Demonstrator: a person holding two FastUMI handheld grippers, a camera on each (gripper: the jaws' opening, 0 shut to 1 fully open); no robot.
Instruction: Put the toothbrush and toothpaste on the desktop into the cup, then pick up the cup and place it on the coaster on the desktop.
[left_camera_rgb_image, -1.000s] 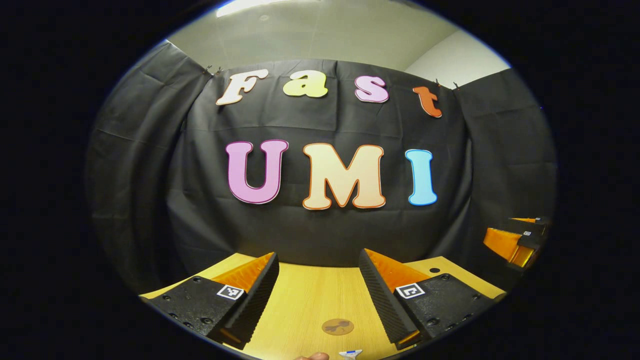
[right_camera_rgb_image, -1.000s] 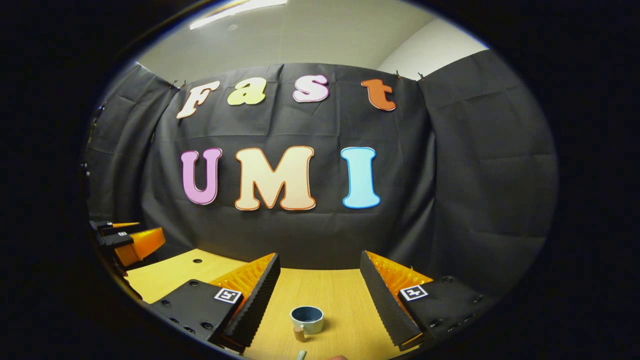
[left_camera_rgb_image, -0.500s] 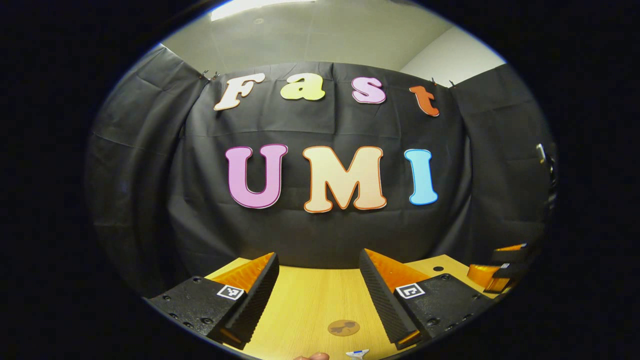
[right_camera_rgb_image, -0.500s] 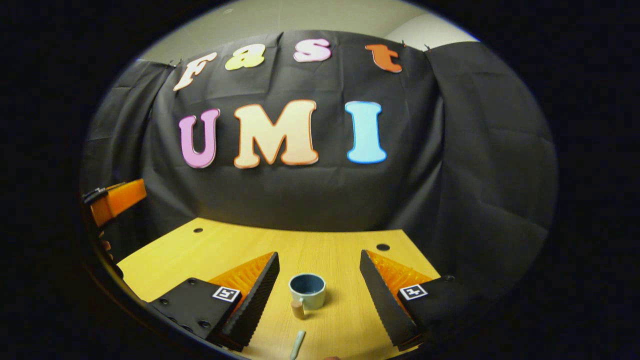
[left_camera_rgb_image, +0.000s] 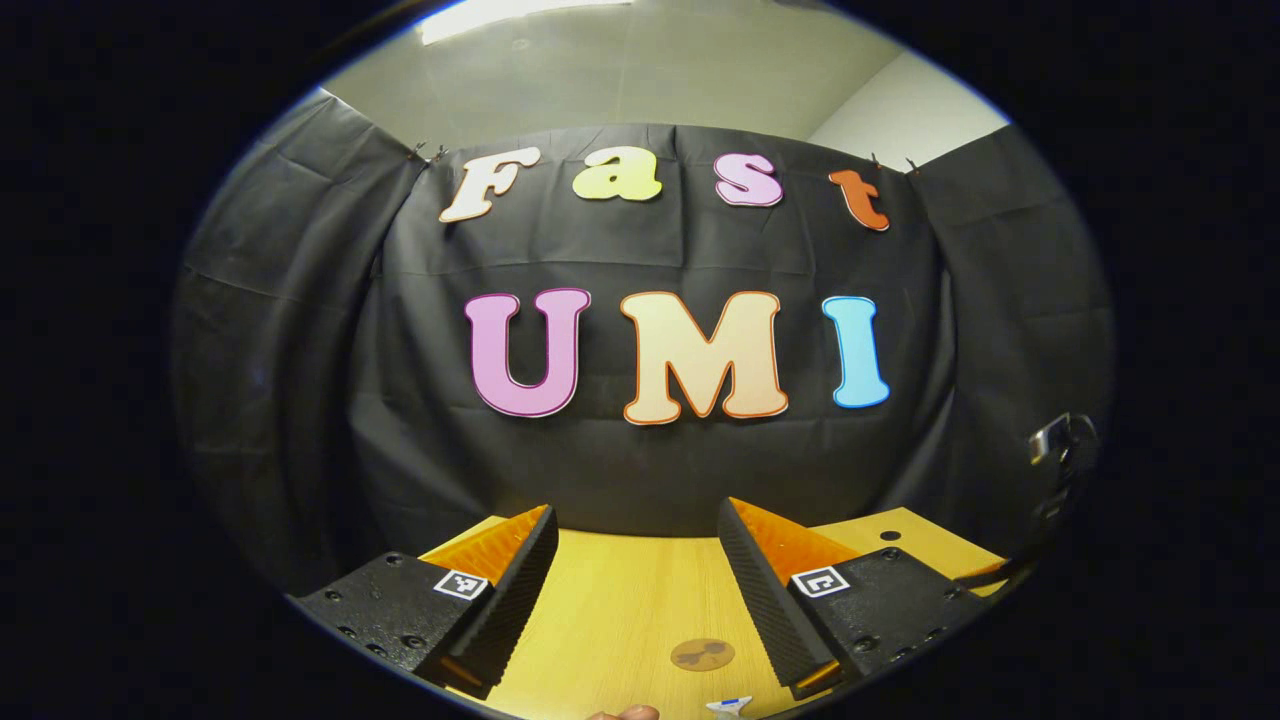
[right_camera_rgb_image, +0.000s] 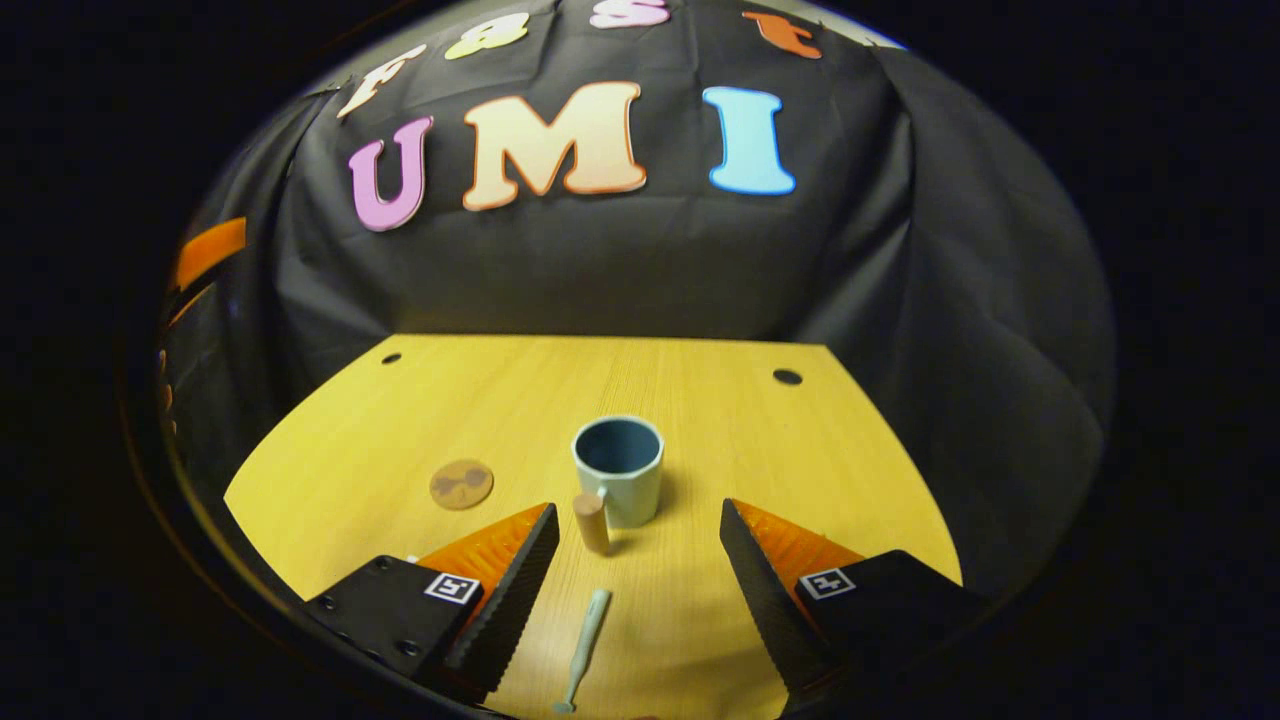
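Observation:
A pale green cup (right_camera_rgb_image: 618, 470) with a blue inside and a wooden handle (right_camera_rgb_image: 591, 520) stands upright mid-table in the right gripper view. A pale green toothbrush (right_camera_rgb_image: 583, 648) lies on the table in front of it, between my right gripper's fingers. My right gripper (right_camera_rgb_image: 638, 512) is open, above the table and short of the cup. The round brown coaster (right_camera_rgb_image: 461, 483) lies left of the cup. In the left gripper view my left gripper (left_camera_rgb_image: 636, 515) is open and holds nothing, with the coaster (left_camera_rgb_image: 702, 654) between its fingers and the white-and-blue tip of what looks like the toothpaste (left_camera_rgb_image: 730, 705) at the bottom edge.
The wooden table (right_camera_rgb_image: 700, 400) has two small holes (right_camera_rgb_image: 787, 376) near its far edge, against the black cloth. A fingertip (left_camera_rgb_image: 625, 712) shows at the bottom of the left gripper view. The other gripper's orange finger (right_camera_rgb_image: 205, 255) shows far left in the right gripper view.
The right gripper view has tilted down over the table, bringing the cup, toothbrush and coaster into fuller sight. The left gripper has barely moved; the orange fingers at its right edge are gone.

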